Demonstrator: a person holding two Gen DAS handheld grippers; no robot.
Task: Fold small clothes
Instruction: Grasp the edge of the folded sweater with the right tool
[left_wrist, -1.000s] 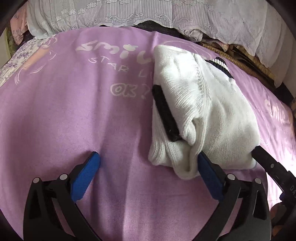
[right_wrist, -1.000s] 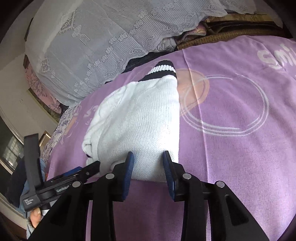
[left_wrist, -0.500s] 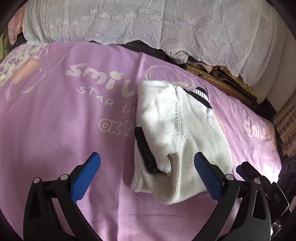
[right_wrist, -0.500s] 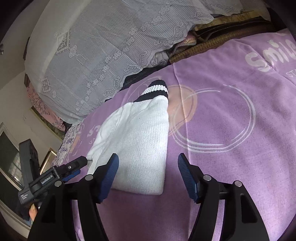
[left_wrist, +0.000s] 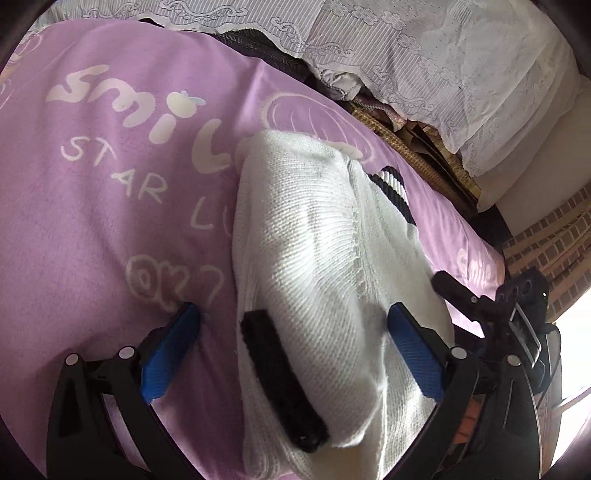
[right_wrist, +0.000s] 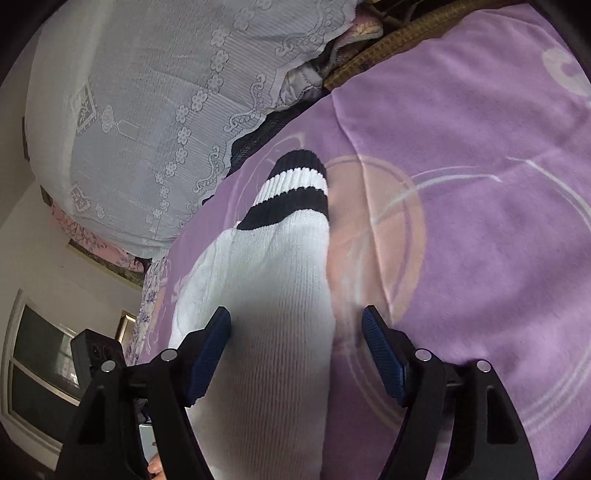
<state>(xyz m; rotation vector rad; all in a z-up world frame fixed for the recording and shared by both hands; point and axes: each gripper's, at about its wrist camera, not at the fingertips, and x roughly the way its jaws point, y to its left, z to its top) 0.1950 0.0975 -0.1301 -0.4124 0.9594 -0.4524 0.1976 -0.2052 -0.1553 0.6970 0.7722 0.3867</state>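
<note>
**Folded sweater lies lengthwise between two wide-open grippers**

The white knitted sweater with a black-and-white striped cuff (left_wrist: 325, 266) lies folded into a long bundle on the purple fleece blanket with pale printed lettering (left_wrist: 110, 221). Its long axis runs away from both cameras, near end low in each view, striped cuff (right_wrist: 295, 192) at the far end.

The left gripper (left_wrist: 291, 350) stands spread wide, its blue pads pressing on nothing. The near end of the bundle, with its black ribbed band (left_wrist: 280, 373), sits between the fingers, closer to the right-hand pad.

The right gripper (right_wrist: 295, 354) has just been opening. Its jaws now stand apart with the sweater's near edge between them; the cloth fills the gap's left part and bare blanket shows by the right pad, so nothing is clamped.

Both tools point along the bundle from the same end, the left gripper on its left side and the right gripper on its right. By my judgement they are about equally near, so a next fold would likely carry this near end toward the cuff.
</note>
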